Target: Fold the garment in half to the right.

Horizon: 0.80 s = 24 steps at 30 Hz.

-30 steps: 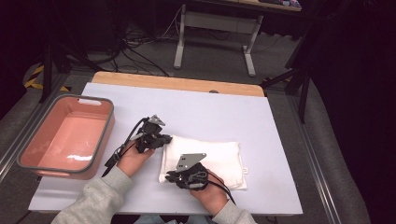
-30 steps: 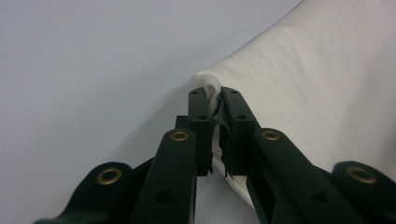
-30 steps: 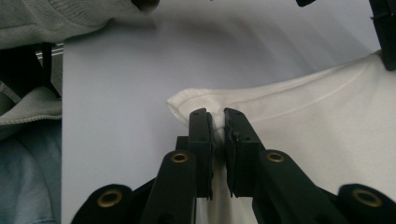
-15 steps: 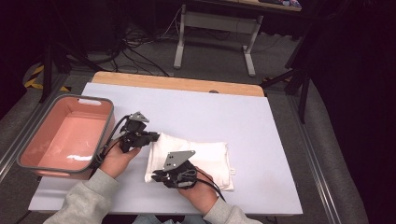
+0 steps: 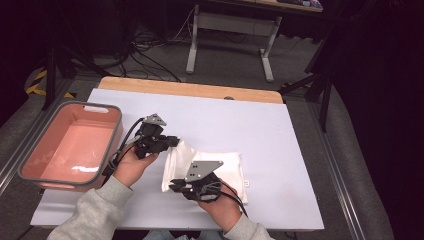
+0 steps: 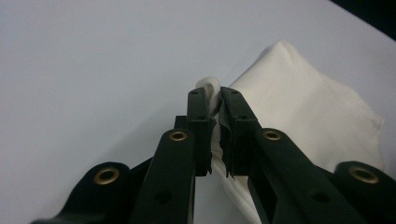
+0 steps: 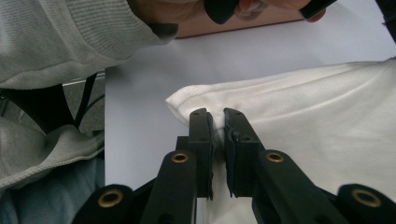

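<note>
Now I have both tongs, left [image 6: 214, 100] and right [image 7: 215, 119], clamped on the cloth [image 5: 220, 167], just right of the bin [image 5: 112, 145]. Next I'd judge: lift together toward the bin.

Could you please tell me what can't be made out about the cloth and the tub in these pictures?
- Cloth: its near edge, high view, hidden by the right gripper and hand.
- Cloth in the left gripper: its layer count, left gripper view, covered by the fingers.
- Tub: its near outer wall, high view, faces away.
</note>
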{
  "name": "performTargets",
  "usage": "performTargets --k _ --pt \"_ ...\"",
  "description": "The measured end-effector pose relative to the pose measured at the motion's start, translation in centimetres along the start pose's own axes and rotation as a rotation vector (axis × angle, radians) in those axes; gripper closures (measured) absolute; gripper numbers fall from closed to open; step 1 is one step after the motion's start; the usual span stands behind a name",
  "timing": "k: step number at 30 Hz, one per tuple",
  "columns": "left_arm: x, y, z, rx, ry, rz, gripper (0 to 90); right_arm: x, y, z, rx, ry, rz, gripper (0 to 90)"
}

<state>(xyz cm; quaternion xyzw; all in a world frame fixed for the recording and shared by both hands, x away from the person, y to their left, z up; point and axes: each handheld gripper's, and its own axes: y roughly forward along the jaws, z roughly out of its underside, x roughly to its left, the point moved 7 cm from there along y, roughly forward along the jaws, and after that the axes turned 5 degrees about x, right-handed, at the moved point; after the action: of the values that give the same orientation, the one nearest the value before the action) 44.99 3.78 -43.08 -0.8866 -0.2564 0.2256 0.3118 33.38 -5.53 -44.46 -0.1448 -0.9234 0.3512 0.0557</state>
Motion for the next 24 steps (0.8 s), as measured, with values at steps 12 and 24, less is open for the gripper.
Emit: performTargets --k 12,24 --pt "-2.5 2.1 -2.7 -0.035 0.030 0.062 82.7 -0.6 -4.6 1.4 -0.034 0.044 0.092 82.6" --pt "-4.4 5.1 -4.2 -0.045 0.013 0.132 82.8 -1.5 -7.4 4.0 -0.043 0.105 0.134 82.7"
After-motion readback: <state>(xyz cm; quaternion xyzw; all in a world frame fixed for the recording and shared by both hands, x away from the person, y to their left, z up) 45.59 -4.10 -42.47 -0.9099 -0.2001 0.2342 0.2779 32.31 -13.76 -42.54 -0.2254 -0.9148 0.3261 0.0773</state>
